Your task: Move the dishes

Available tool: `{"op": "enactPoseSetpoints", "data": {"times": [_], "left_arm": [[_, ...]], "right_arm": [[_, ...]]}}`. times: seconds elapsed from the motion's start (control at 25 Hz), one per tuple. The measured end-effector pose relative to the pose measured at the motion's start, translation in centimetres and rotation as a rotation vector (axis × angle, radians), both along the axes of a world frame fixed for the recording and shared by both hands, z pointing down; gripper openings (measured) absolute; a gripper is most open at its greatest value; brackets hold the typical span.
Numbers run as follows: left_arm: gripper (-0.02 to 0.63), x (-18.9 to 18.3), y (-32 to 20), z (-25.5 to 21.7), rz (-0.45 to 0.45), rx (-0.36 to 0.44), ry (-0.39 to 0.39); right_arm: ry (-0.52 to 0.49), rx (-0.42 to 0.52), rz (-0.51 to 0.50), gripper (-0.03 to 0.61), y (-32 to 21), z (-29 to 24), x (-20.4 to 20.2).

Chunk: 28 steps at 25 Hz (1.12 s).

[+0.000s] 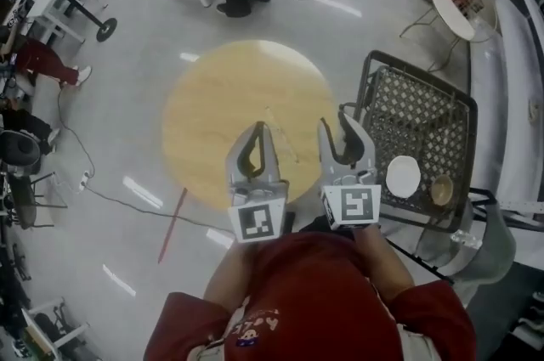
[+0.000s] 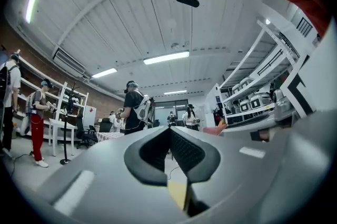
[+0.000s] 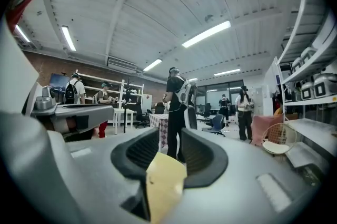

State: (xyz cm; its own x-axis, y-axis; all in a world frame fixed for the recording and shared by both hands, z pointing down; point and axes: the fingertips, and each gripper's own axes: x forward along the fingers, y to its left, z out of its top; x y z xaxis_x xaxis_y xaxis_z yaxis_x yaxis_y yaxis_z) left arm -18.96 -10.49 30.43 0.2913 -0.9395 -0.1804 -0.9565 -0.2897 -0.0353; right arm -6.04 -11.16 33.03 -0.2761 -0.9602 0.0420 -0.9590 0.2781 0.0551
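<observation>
Tools point out over the bare round wooden surface (image 1: 217,109): the left tool (image 1: 259,130) is closed on nothing, and the right tool (image 1: 334,123) has its jaws apart and empty. On the person's right, a black mesh rack (image 1: 425,109) carries the dishes, a white plate (image 1: 403,177) with a small tan bowl (image 1: 441,190) just beside it. The move looks barely begun. Next, the right tool likely needs to swing to the rack and close on the plate's rim.
</observation>
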Motion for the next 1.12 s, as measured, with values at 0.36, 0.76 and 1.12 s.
{"op": "enactPoseSetpoints", "data": {"times": [0.36, 0.76, 1.12], "left_arm": [[0.006, -4.3, 0.3, 1.6, -0.055, -0.025, 0.02], [0.006, -6.1, 0.2, 1.8, -0.064, -0.037, 0.028], [0.006, -8.0, 0.0, 2.6, -0.072, -0.045, 0.018]], "right_arm": [[0.035, -0.029, -0.064, 0.117, -0.9, 1.9, -4.5], [0.006, -0.189, -0.094, 0.117, -1.7, 5.7, -7.0], [0.054, -0.362, -0.136, 0.117, -3.1, 11.8, -9.3]]}}
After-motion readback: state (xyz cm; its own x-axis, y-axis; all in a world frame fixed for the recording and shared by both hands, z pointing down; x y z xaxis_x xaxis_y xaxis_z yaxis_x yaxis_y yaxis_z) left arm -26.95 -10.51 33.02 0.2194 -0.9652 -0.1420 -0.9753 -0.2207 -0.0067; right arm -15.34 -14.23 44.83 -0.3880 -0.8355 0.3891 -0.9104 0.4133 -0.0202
